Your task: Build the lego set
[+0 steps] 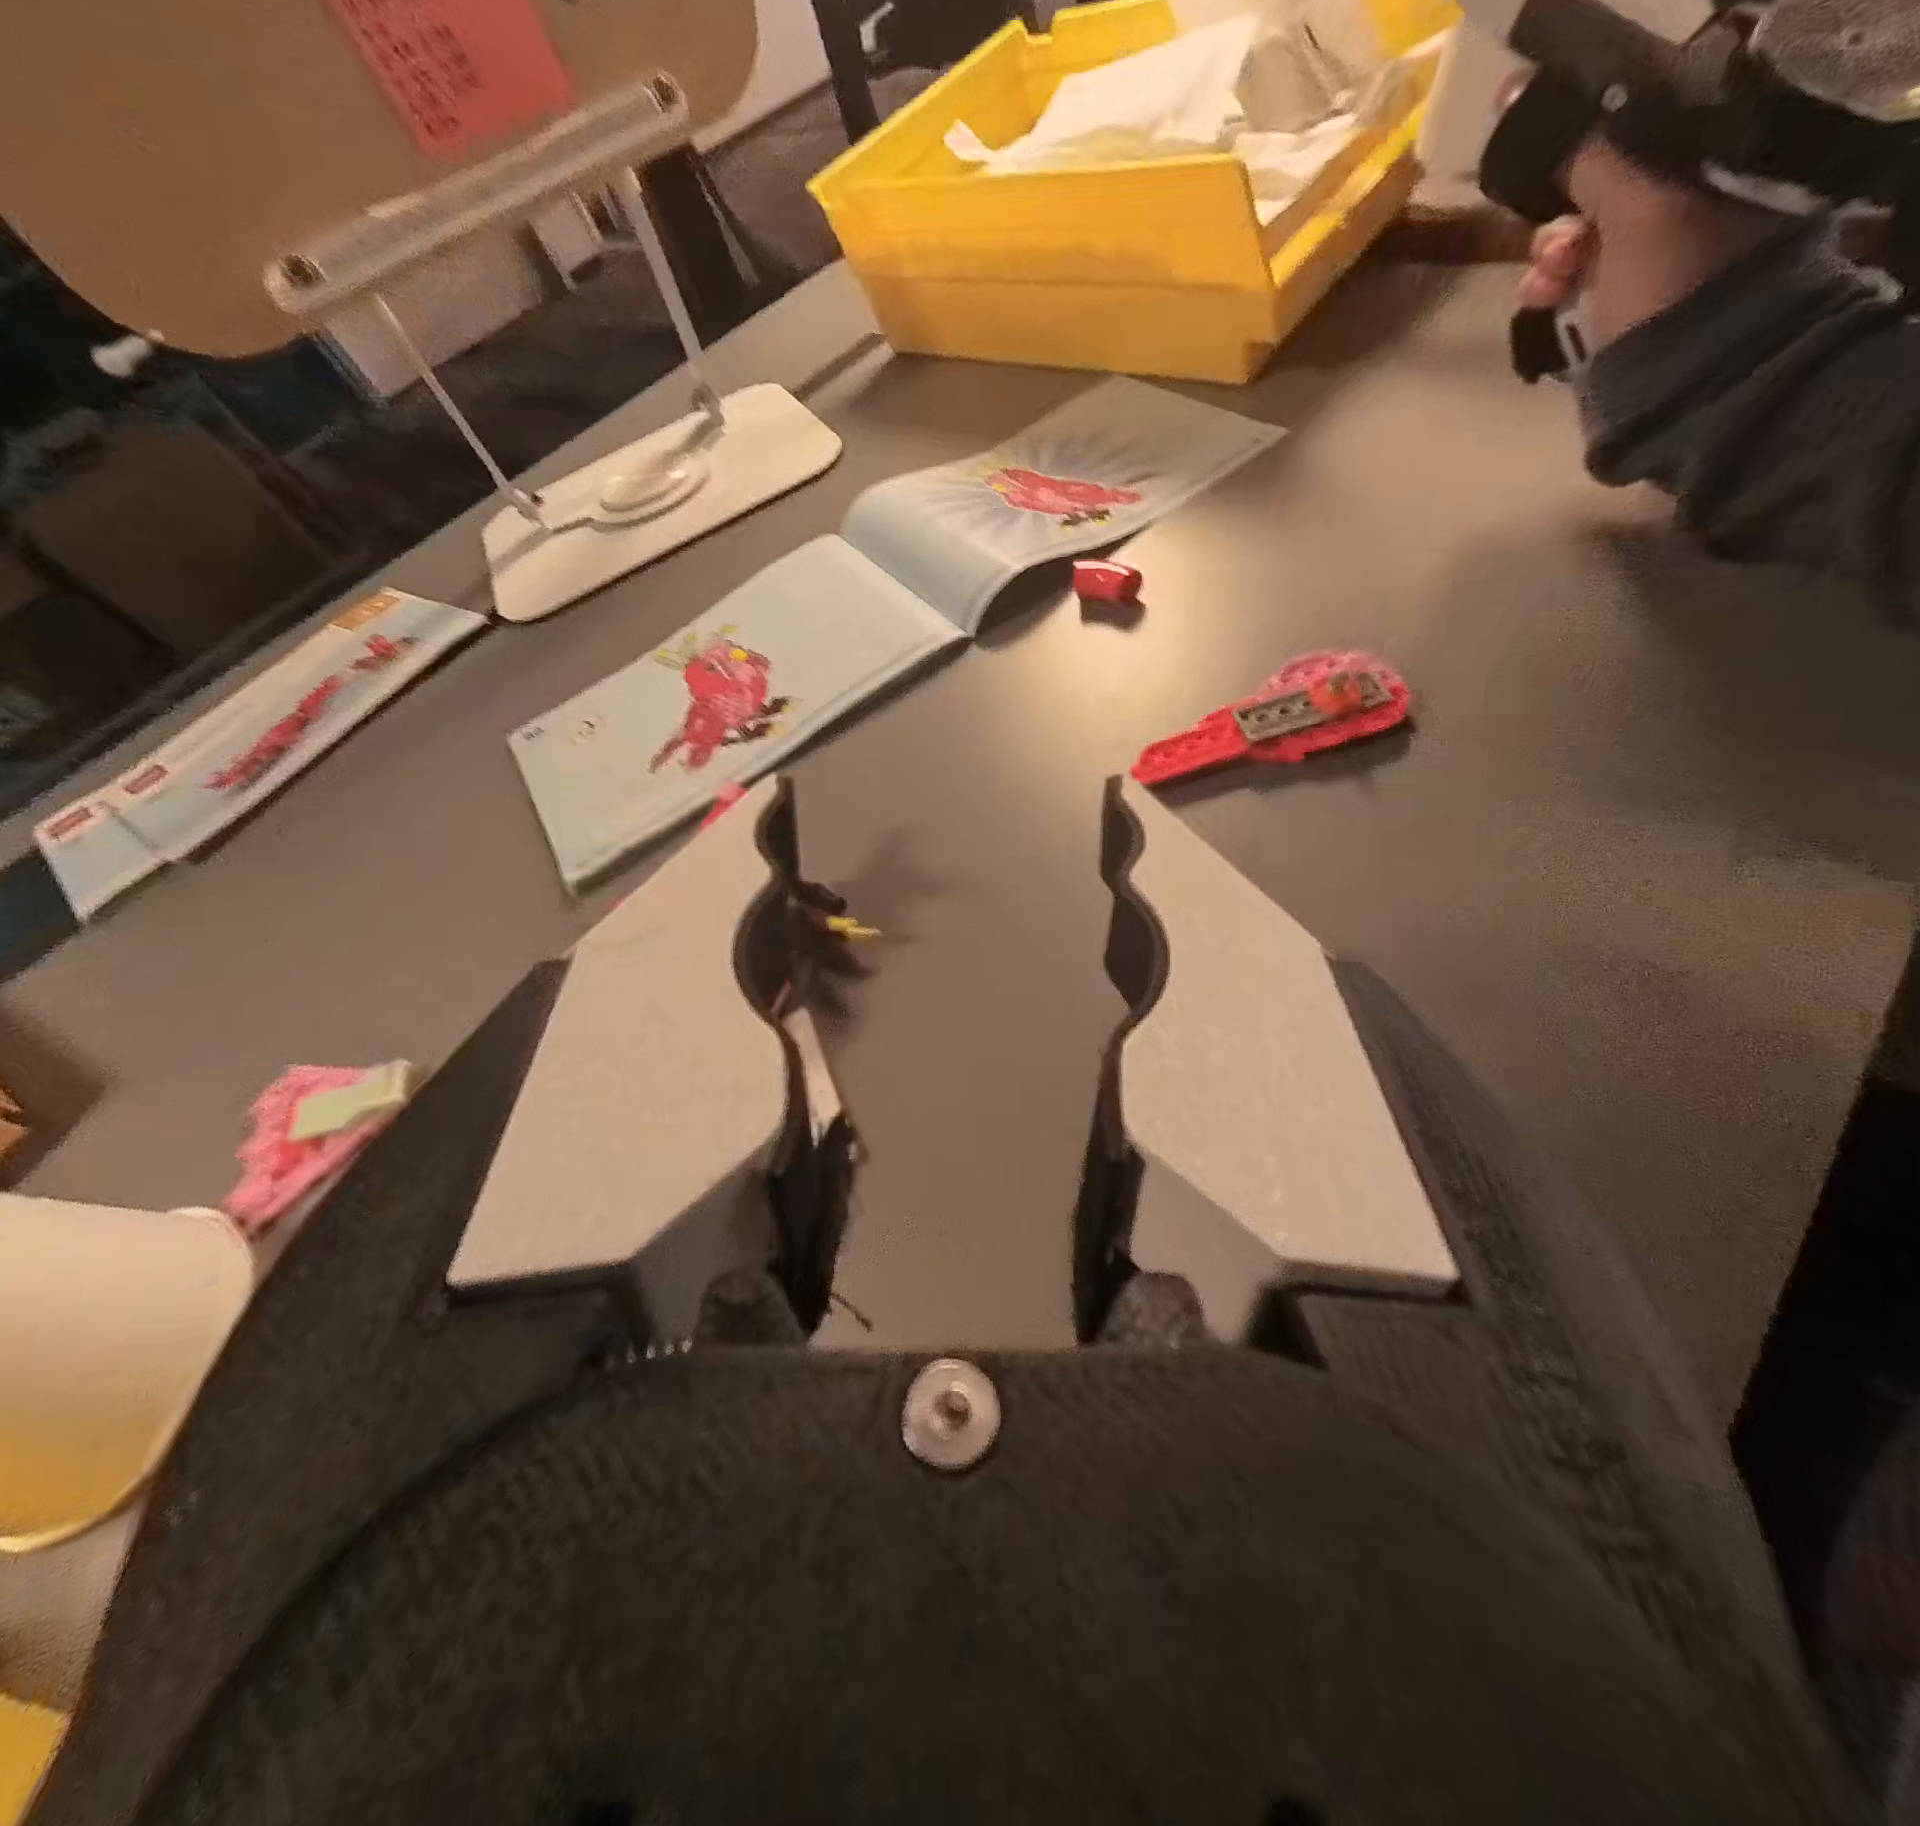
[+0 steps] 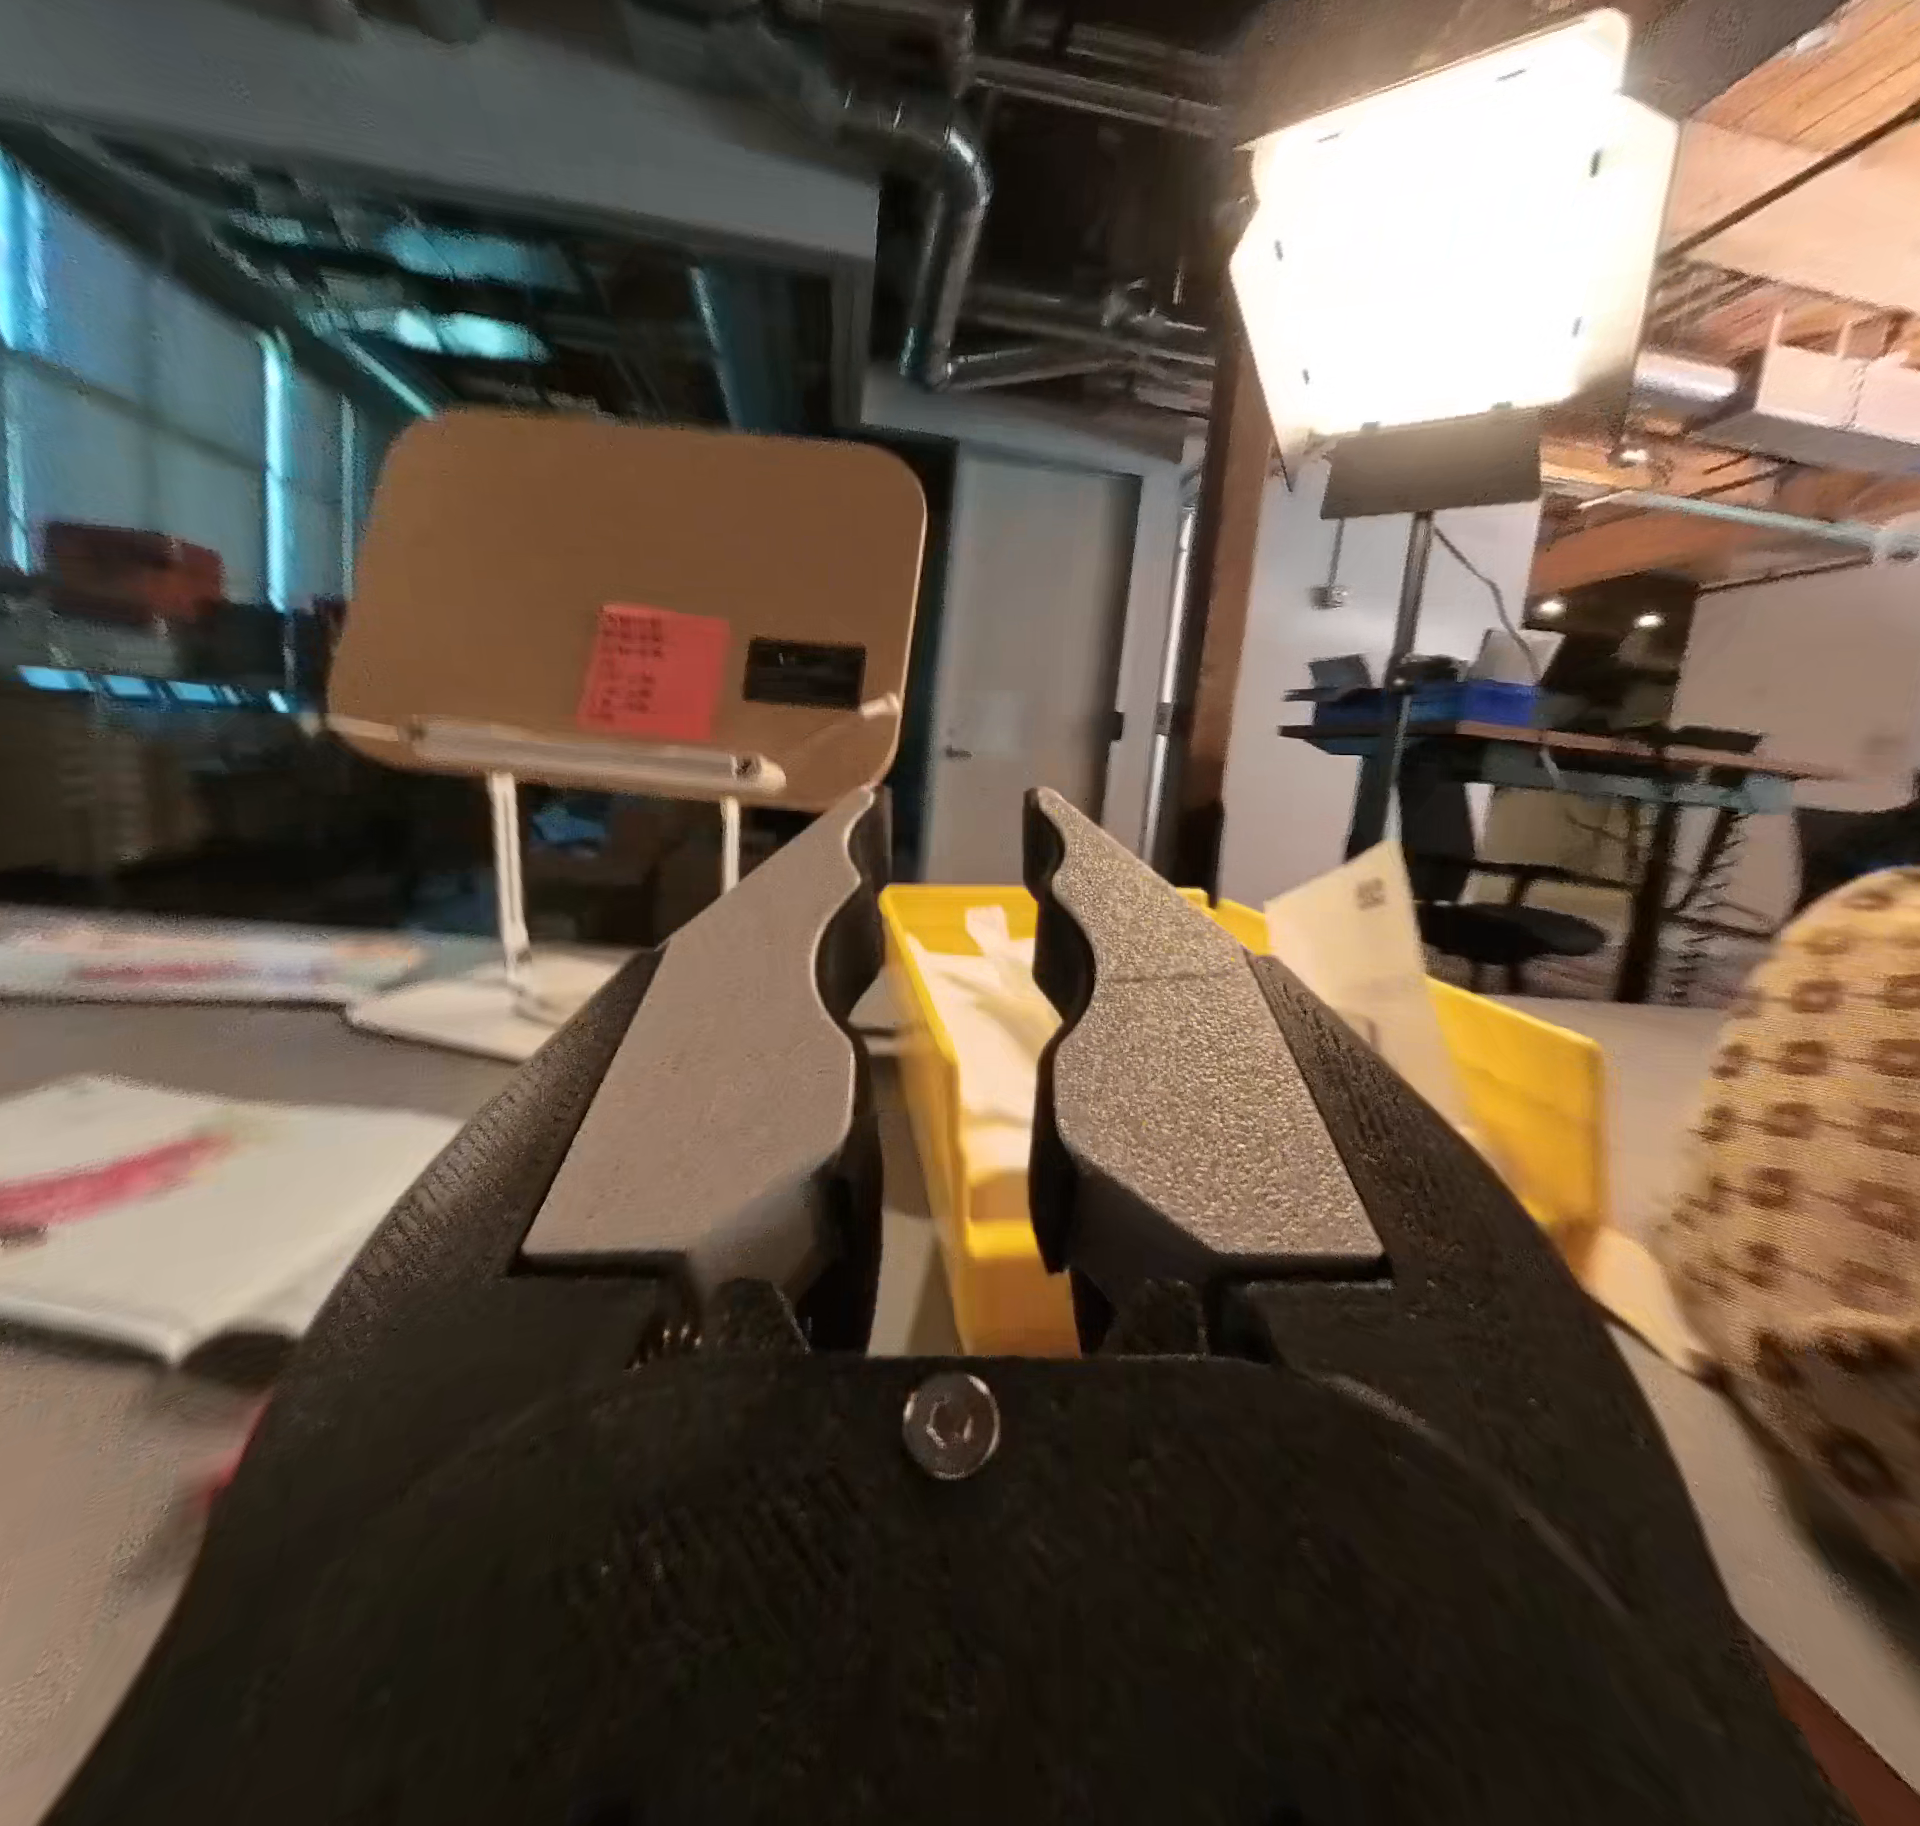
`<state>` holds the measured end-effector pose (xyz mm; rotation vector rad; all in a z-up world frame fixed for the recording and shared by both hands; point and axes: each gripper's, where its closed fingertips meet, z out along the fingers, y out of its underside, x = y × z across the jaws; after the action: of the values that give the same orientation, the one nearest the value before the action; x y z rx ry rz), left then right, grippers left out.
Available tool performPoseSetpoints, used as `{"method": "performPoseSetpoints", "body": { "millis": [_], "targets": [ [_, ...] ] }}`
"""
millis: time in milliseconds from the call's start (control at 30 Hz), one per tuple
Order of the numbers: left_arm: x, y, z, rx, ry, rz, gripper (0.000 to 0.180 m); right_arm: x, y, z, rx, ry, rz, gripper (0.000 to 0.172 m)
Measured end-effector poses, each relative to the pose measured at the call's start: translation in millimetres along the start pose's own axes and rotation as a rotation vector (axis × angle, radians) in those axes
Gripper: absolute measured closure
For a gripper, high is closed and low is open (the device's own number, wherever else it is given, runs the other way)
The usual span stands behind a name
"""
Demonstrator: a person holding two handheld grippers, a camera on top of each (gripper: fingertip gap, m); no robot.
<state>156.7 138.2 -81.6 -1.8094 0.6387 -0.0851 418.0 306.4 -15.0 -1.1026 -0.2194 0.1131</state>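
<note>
Both sets of fingers I saw holding nothing: left gripper [image 1: 943,800] gaped wide over the table [image 1: 1455,945], right gripper [image 2: 951,810] stood narrowly parted facing the yellow bin [image 2: 1507,1059].

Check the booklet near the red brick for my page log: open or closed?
Open: the booklet lies spread flat on the table, both pages showing.

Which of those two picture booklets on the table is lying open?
The nearer booklet, just beyond the left tongs, lies spread open. The other booklet, left of it, lies closed and flat.

Warm lamp [image 2: 1444,228] glare, motion blur
</note>
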Motion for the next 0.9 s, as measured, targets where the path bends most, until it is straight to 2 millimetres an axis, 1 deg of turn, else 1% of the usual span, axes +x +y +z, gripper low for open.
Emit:
{"method": "performPoseSetpoints", "body": {
  "millis": [100,200,233,300,333,400,467,500,567,633,700,733,800,900],
  "targets": [
    [8,17,0,-0.010,0.021,-0.037,0.123,-14,1,-22,-0.013,-0.050,-0.141,0.150],
    [11,27,0,-0.006,0.036,-0.080,0.123,-30,4,-30,-0.019,-0.117,-0.243,0.149],
    [9,29,-1,0.000,0.027,-0.096,0.119,-34,5,-31,-0.020,-0.132,-0.260,0.148],
    [-4,30,-6,0.031,-0.042,-0.123,0.106,-42,8,-30,-0.027,-0.170,-0.268,0.146],
    [-10,28,-9,0.057,-0.070,-0.125,0.103,-48,10,-30,-0.035,-0.199,-0.262,0.144],
    [-17,22,-13,0.128,-0.084,-0.112,0.102,-61,14,-30,-0.050,-0.266,-0.257,0.140],
    [-17,21,-10,0.172,-0.073,-0.061,0.105,-82,21,-30,-0.092,-0.361,-0.268,0.136],
    [-15,21,-7,0.188,-0.064,-0.034,0.105,-98,25,-31,-0.126,-0.433,-0.263,0.134],
    [-8,18,-7,0.237,-0.034,0.032,0.110,-139,27,-37,-0.195,-0.619,-0.206,0.131],
    [1,11,-14,0.301,0.005,0.070,0.115,-189,26,-49,-0.282,-0.856,-0.115,0.131],
    [6,5,-23,0.378,0.025,0.074,0.116,-232,22,-59,-0.329,-1.047,-0.075,0.133],
    [7,6,-25,0.401,0.026,0.074,0.117,-250,20,-60,-0.327,-1.114,-0.080,0.136],
    [11,9,-25,0.399,0.044,0.084,0.118,-285,23,-65,-0.391,-1.269,-0.090,0.134],
    [11,9,-25,0.407,0.034,0.095,0.119,-331,31,-71,-0.473,-1.473,-0.122,0.116]
  ]
}}
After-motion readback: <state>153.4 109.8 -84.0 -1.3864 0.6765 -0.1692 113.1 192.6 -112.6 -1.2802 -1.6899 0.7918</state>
